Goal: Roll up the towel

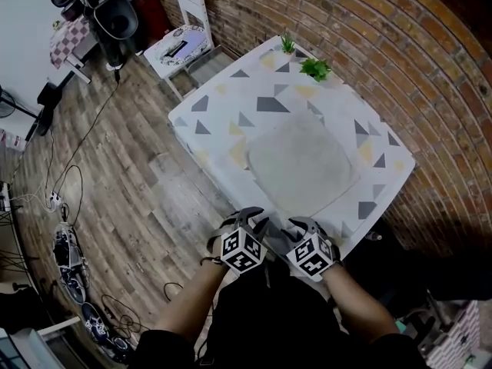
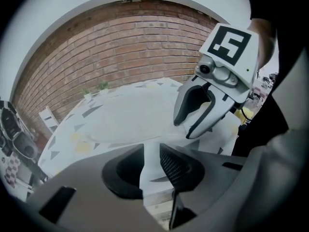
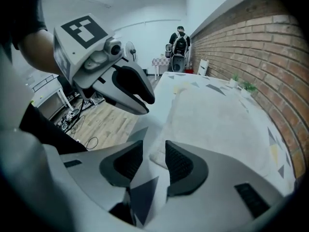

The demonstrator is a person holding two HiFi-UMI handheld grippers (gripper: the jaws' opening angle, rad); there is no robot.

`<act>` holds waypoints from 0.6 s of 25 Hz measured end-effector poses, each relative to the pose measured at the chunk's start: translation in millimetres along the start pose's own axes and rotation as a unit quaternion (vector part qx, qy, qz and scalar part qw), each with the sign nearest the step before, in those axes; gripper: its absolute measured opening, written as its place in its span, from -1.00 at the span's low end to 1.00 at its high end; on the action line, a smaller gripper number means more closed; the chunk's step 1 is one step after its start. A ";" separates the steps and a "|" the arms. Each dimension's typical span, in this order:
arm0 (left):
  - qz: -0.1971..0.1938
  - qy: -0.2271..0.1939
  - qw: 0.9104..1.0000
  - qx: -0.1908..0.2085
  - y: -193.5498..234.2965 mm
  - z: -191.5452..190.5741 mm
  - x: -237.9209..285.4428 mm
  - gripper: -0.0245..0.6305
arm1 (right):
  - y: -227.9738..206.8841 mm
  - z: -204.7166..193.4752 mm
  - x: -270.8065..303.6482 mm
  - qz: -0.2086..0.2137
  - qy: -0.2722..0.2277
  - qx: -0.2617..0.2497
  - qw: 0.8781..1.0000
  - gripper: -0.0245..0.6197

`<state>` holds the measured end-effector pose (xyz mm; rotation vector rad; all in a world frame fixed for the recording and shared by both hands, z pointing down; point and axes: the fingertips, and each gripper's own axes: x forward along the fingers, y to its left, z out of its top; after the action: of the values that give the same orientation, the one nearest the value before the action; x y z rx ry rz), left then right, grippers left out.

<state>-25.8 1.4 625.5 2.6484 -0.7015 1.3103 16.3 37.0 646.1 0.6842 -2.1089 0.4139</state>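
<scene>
While the towel (image 1: 301, 164) lies flat on the table (image 1: 231, 98), my left gripper (image 2: 151, 166) has its jaws narrowly apart and empty; my right gripper (image 3: 154, 163) has them wider, empty, near the towel's near corner.

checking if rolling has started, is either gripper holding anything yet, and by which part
Nothing is held. The left gripper and the right gripper both have their jaws apart and empty; the towel lies flat on the table, ungripped.
</scene>
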 end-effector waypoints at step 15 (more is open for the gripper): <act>-0.056 -0.005 0.997 0.061 -29.9 16.3 15.0 -0.59 | -1.7 -13.8 -6.1 0.011 0.013 -0.022 1.000 -0.83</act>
<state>7.2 17.8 630.2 2.7446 -0.4794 1.3523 29.0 44.7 649.2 0.6273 -2.0966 0.3845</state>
